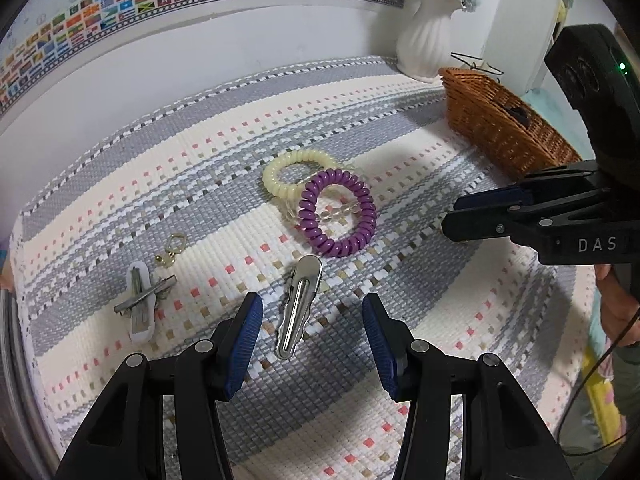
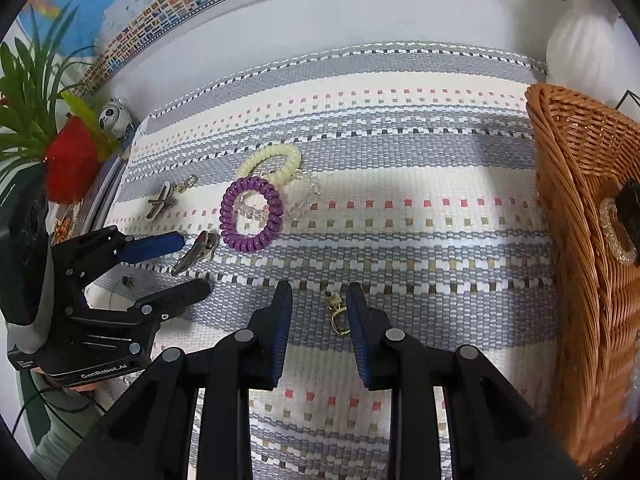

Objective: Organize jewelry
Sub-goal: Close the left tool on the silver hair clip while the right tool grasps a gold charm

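Note:
In the left wrist view my left gripper (image 1: 313, 300) is open, and a silver hair clip (image 1: 298, 304) lies on the woven mat between its fingers, untouched. Beyond it a purple coil bracelet (image 1: 338, 214) overlaps a cream coil bracelet (image 1: 298, 174) and a clear bead bracelet (image 1: 332, 216). In the right wrist view my right gripper (image 2: 318, 304) is open low over the mat. A small gold earring (image 2: 336, 316) lies between its fingers, close to the right pad (image 2: 358, 332). The left gripper (image 2: 192, 264) straddles the silver clip (image 2: 196, 252).
A wicker basket (image 2: 580, 240) stands at the right and holds a beaded bracelet (image 2: 616, 232) and a dark item. Crossed hair clips (image 1: 140, 300) and another gold earring (image 1: 172, 250) lie at the left. A white vase (image 1: 430, 36) stands at the back, a potted plant (image 2: 40, 120) at the left.

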The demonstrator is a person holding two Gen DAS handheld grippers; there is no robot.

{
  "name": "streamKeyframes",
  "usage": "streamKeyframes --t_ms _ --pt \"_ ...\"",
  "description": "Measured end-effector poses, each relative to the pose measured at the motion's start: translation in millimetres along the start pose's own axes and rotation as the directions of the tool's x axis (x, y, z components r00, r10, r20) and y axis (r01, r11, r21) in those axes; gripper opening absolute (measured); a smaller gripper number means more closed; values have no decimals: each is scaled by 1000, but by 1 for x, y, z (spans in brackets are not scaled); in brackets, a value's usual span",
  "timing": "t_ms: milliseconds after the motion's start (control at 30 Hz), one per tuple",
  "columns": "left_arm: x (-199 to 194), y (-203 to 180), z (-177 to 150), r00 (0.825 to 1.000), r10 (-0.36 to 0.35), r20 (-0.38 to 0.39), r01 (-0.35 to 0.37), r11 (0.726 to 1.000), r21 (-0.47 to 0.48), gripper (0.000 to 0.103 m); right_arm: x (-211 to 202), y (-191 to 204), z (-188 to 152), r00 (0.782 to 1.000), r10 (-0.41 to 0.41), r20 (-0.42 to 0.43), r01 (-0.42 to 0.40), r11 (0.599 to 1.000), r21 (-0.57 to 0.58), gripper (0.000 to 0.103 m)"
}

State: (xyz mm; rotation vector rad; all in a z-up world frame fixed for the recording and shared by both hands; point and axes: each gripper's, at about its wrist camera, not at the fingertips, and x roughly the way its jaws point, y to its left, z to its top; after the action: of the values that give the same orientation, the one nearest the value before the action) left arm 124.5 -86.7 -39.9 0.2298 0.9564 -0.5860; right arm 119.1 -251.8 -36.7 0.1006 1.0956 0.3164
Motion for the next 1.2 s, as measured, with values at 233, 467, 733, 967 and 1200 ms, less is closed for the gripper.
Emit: streamKeyframes --t_ms 233,467,733,967,1200 --pt "4 -6 3 1000 26 11 -26 999 24 31 4 0 3 1000 1 -23 -1 1000 -5 31" --pt "5 -1 5 1000 13 22 -13 1000 -3 20 7 -3 3 999 -8 -34 7 1000 -2 31" --pt "4 0 4 1000 10 28 -10 1000 -8 19 13 7 8 997 -78 -27 76 995 -60 24" --pt "4 -3 4 999 20 38 -20 1000 -7 15 12 10 3 991 -136 -4 135 986 -94 12" --pt "-13 -6 4 996 -21 87 23 999 -22 15 -14 7 -3 995 -90 40 92 993 -67 12"
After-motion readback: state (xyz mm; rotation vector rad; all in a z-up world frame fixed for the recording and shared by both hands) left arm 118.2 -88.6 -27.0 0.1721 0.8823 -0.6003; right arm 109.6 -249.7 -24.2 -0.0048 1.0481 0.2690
